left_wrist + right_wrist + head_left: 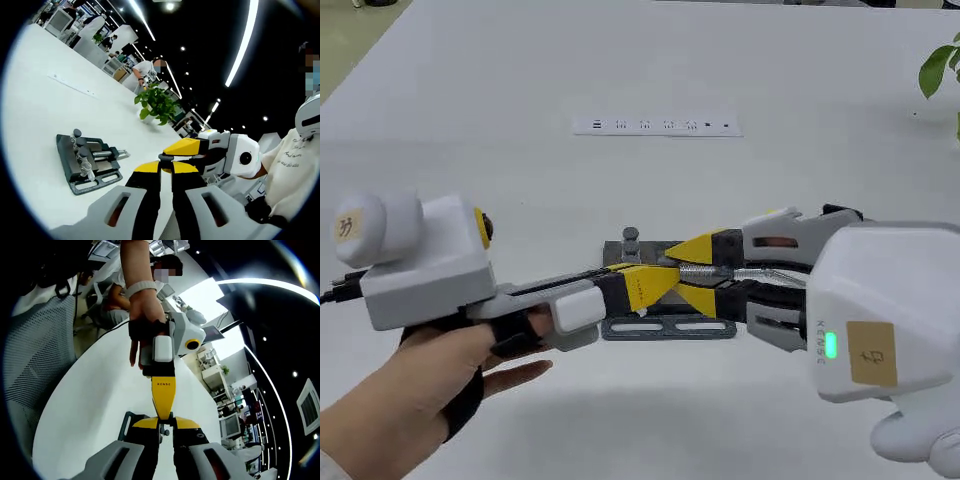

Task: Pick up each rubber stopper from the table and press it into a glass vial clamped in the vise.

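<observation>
Left gripper [665, 277] is held in the left hand [440, 370], brought in from the bench's [520, 60] left side. In the left gripper view a narrow gap is seen between its jaws and nothing is seen gripped; released.

Right gripper [680, 272] is brought in from the right side. Its two yellow jaws are seen spread apart in the head view, so it is released as well, with nothing held.

The two grippers are pointed tip to tip above the vise [670, 326]. The left gripper's yellow tip is seen just at the opening of the right gripper's jaws. Whether they touch cannot be told.

The vise is set flat on the bench, roughly centred and nearer the front edge. Its screw is pointed toward the right side. A grey post [631, 238] is seen standing on its far-left end. In the left gripper view a small clear item [86, 169] is seen at the vise jaws; it is too small to be confirmed as a vial.

A white strip [655, 125] is laid well apart from the vise, toward the far edge. A row of small dark items is seen on it; whether these are stoppers cannot be told.

A potted plant [940, 65] is seen at the far right edge.
</observation>
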A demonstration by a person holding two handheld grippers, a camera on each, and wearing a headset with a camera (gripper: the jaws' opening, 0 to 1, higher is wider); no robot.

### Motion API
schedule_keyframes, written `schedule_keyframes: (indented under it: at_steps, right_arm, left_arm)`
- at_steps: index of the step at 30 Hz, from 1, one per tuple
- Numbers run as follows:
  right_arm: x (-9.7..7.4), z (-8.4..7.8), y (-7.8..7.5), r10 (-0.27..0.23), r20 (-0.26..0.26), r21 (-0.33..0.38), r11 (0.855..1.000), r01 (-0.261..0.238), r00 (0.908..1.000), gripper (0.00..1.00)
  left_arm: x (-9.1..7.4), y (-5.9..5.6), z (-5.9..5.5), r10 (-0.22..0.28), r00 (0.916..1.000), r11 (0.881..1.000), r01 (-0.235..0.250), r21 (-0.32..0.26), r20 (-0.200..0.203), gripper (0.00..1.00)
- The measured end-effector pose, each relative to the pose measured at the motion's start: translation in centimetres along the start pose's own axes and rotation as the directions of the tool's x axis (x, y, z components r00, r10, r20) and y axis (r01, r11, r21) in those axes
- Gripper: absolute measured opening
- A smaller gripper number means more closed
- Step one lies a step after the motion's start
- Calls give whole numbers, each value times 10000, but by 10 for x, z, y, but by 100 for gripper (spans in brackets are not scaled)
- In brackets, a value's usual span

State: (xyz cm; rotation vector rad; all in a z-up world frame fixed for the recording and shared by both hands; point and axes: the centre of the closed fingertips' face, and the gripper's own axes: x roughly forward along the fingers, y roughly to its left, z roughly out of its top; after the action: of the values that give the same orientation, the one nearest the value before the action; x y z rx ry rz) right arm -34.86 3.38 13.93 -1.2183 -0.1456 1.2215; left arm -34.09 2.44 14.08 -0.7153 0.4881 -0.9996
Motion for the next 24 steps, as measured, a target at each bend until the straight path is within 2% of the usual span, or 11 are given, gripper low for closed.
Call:
schedule_keyframes:
  at_steps: [13,16,20,23,24]
  right_arm:
    - [4,1,1,73,45,86,9999,-73,10000,6]
    - [5,2,1,131,142,465,9988,-138,9998,7]
    - [6,2,2,236,161,827,9963,-249,9996,16]
    - [5,1,6,507,290,1394,9887,-543,9983,18]
    - [6,-1,9,638,414,1757,9819,-702,9971,19]
  left_arm:
    - [-3,4,0,89,9999,9997,-88,-242,54,3]
    - [-4,6,0,136,9999,9995,-133,-288,80,3]
    - [-4,8,0,207,9998,9996,-206,-206,78,3]
    - [-5,11,0,364,9993,9993,-364,-3,90,3]
    - [-7,13,1,528,9986,9985,-529,159,99,3]
